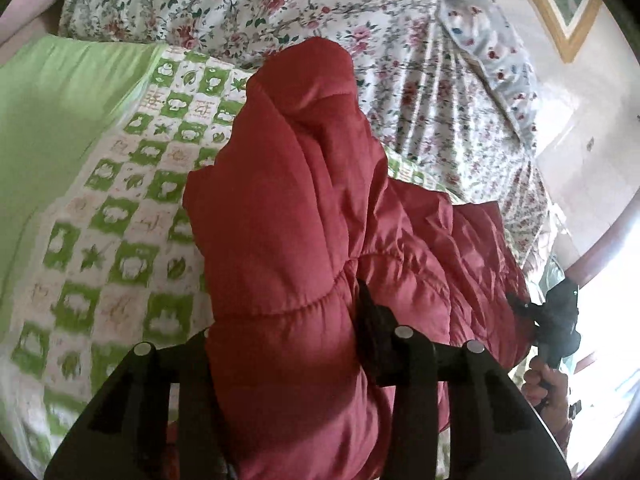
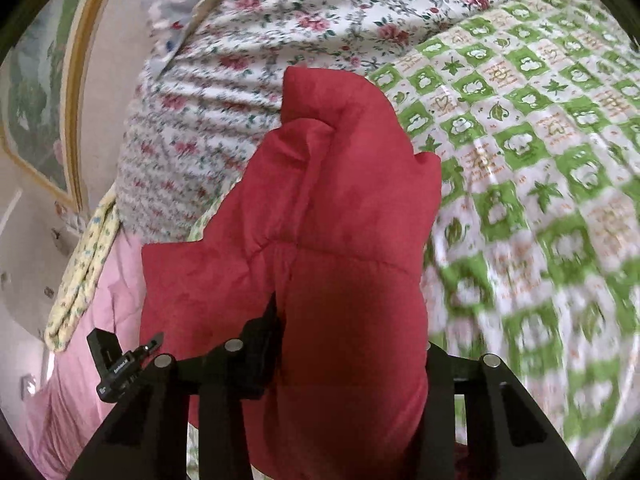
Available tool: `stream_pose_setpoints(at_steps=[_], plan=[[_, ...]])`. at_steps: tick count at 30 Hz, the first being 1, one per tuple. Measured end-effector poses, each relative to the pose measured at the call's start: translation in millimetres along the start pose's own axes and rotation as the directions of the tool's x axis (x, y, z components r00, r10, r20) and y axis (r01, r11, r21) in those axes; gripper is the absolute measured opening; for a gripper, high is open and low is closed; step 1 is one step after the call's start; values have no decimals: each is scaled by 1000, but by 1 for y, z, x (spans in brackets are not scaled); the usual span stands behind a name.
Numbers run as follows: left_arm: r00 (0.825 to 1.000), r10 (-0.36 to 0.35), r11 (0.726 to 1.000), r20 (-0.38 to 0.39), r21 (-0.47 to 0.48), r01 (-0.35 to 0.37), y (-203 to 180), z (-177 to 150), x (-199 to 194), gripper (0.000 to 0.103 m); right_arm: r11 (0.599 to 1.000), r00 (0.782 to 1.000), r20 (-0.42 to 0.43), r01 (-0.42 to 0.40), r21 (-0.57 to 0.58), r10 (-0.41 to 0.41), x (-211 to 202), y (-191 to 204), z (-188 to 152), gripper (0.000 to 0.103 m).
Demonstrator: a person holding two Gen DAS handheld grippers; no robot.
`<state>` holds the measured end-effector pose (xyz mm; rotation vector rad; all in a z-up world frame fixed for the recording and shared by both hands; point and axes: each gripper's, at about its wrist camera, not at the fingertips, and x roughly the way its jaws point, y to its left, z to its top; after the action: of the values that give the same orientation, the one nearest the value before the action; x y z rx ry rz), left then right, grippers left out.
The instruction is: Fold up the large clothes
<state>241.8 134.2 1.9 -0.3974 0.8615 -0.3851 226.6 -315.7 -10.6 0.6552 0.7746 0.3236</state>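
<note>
A red padded jacket [image 1: 288, 200] hangs over a bed with a green-and-white checked cover [image 1: 112, 208]. My left gripper [image 1: 280, 344] is shut on a thick fold of the jacket, which bulges between its fingers. In the left wrist view the right gripper [image 1: 556, 320] shows at the far right, at the jacket's other edge. In the right wrist view my right gripper [image 2: 352, 344] is shut on the red jacket [image 2: 340, 200], lifted above the checked cover [image 2: 540, 160]. The left gripper [image 2: 116, 364] shows at lower left there.
A floral quilt [image 1: 280, 4] lies bunched at the head of the bed. A plain green sheet [image 1: 52, 100] lies at the left. A pink blanket [image 2: 88, 352] and a yellow cloth [image 2: 84, 264] hang at the bed's side. A framed picture [image 2: 40, 92] hangs on the wall.
</note>
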Motion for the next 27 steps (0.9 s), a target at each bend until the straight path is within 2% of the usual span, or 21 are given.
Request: stream_pose_setpoints(at_steps=[11, 27], plan=[[999, -38, 999, -4, -20, 38, -12, -60, -41, 40, 1000, 1000, -3, 16, -3, -16, -58, 3, -61, 41], [996, -80, 995, -27, -56, 78, -8, -104, -60, 40, 1000, 1000, 23, 8, 26, -8, -94, 0, -106, 42]])
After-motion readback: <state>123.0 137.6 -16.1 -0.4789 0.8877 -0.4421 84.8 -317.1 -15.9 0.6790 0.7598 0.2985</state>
